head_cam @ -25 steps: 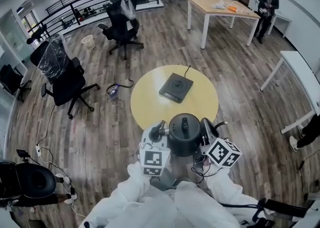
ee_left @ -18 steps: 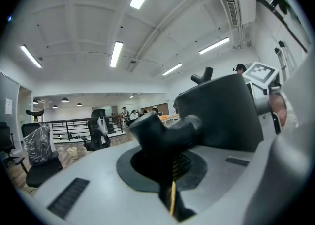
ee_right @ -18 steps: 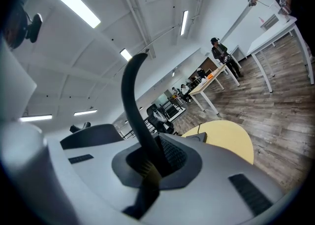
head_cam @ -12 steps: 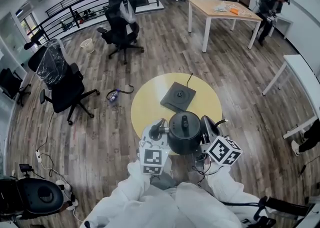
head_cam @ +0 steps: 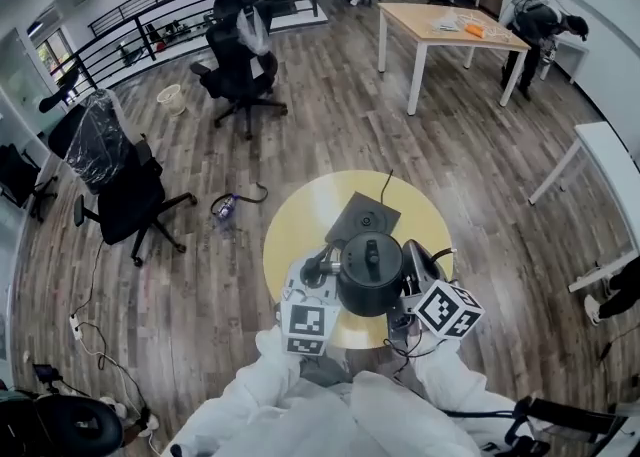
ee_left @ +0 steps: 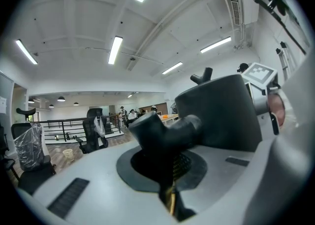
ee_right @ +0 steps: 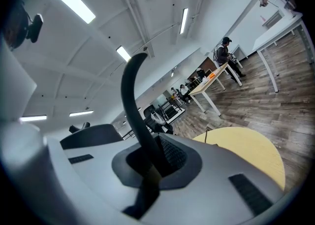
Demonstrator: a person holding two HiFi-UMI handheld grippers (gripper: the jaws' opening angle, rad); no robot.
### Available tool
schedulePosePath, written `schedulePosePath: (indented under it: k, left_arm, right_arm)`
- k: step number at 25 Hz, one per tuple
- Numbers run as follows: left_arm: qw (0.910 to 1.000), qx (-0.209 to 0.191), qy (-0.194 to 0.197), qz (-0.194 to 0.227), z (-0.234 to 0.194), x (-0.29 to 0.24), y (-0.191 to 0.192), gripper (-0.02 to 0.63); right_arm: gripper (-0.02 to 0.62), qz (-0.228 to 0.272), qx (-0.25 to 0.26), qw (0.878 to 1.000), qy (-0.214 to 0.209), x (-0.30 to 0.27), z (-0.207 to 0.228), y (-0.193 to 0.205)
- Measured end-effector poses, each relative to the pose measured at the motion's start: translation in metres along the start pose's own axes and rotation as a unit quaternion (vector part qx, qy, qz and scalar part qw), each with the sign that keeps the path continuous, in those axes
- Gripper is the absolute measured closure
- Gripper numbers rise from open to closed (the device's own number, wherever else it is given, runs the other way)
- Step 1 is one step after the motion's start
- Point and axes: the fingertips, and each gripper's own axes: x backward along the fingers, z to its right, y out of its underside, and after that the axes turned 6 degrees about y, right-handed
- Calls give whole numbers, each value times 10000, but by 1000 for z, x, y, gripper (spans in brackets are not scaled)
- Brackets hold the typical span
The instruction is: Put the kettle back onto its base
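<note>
The left tool [head_cam: 320, 271] is pressed together on the stubby black spout [ee_left: 162, 129], and the right tool [head_cam: 413, 267] pinches the thin, curved black handle [ee_right: 131, 89]; the two carry the kettle [head_cam: 370, 273] between them.

Grey-brown wood-plank floor [head_cam: 470, 175] fills most of the head view. At the upper right stands a rectangular table [head_cam: 450, 27] with a pale wooden top and white legs. Black office chairs sit at the upper left, one [head_cam: 105, 145] wrapped in glossy plastic film.

The round, matt yellow worktop [head_cam: 298, 233] lies in the middle of the frame. The kettle, dark, round and smooth with a knobbed lid, is over the worktop's lower half. Just above it in the frame lies the flat, square black base [head_cam: 362, 217], so close that the kettle's rim overlaps the base's lower corner. A thin cable [head_cam: 385, 183] runs from the base off the worktop's upper edge.
</note>
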Motion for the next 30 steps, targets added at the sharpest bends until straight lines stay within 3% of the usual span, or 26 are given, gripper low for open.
schedulePosePath:
  k: [12, 30]
  left_arm:
    - [9999, 44, 109, 26, -80, -86, 1, 603]
    - [9991, 1, 388, -198, -82, -181, 38, 604]
  right_arm:
    - [584, -23, 15, 10000, 80, -112, -2, -19]
    - [584, -214, -109, 9995, 225, -183, 69, -22]
